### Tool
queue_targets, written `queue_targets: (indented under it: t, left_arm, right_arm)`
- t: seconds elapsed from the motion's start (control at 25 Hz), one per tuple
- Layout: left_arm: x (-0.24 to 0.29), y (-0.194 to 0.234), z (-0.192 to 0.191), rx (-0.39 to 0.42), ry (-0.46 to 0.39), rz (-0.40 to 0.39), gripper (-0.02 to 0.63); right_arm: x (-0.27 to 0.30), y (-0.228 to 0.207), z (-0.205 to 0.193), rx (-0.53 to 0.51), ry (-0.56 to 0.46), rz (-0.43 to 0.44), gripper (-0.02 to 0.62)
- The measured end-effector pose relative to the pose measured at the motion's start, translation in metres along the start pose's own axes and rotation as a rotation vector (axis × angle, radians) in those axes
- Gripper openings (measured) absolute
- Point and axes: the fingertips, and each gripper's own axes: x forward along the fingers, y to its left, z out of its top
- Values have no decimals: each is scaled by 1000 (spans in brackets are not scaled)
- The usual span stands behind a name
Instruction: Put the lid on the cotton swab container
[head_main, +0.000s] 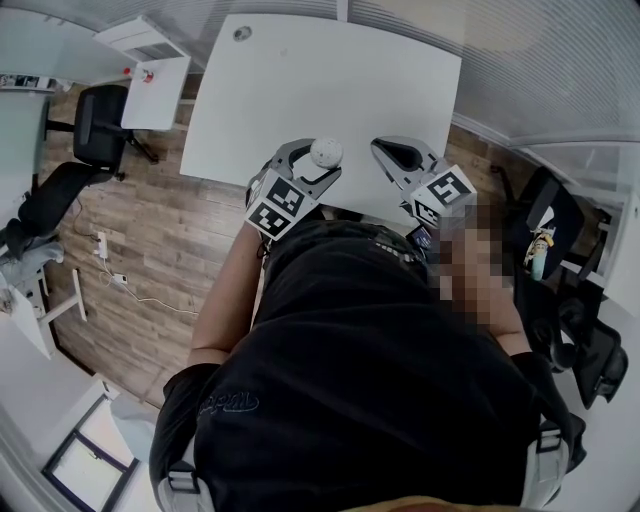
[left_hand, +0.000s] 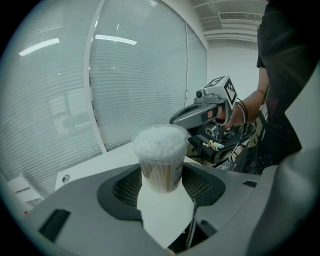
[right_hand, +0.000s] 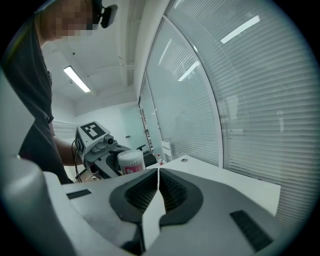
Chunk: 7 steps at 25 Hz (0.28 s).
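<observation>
1. I count 2 hand-held grippers, 1 cotton swab container, 1 table and 2 marker cubes.
2. The left gripper (head_main: 318, 162) has its jaws spread part-way and clamped on the cotton swab container (left_hand: 160, 161). The ribbed dark pads (left_hand: 125, 187) press on the lower wall from both sides.
3. The container is a round, clear plastic cylinder held upright. It sits above the near edge of the table (head_main: 300, 90), just beside the right gripper (head_main: 402, 156).
4. The top of the container is uncovered. Packed white swab tips form a bumpy dome at the rim, and tan sticks show through the wall. In the right gripper view I read a pink label on its side.
5. The right gripper has its jaws pressed together, pad against pad, and I see nothing between them.
6. Each gripper has a smooth grey shell and carries 1 marker cube: the left cube (head_main: 277, 203) and the right cube (head_main: 443, 192). Both are black-and-white with square patterns.
7. The table is a white, smooth slab with rounded corners and 1 round grommet (head_main: 242, 33) near a far corner.
</observation>
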Motion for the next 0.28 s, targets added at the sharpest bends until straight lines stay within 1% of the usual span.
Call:
queue_targets:
  t: [0.28]
  left_arm:
    - [4,-1,3,10,-8,1,259]
  right_arm:
    - [-1,-2,0,-6,-3,-2,29]
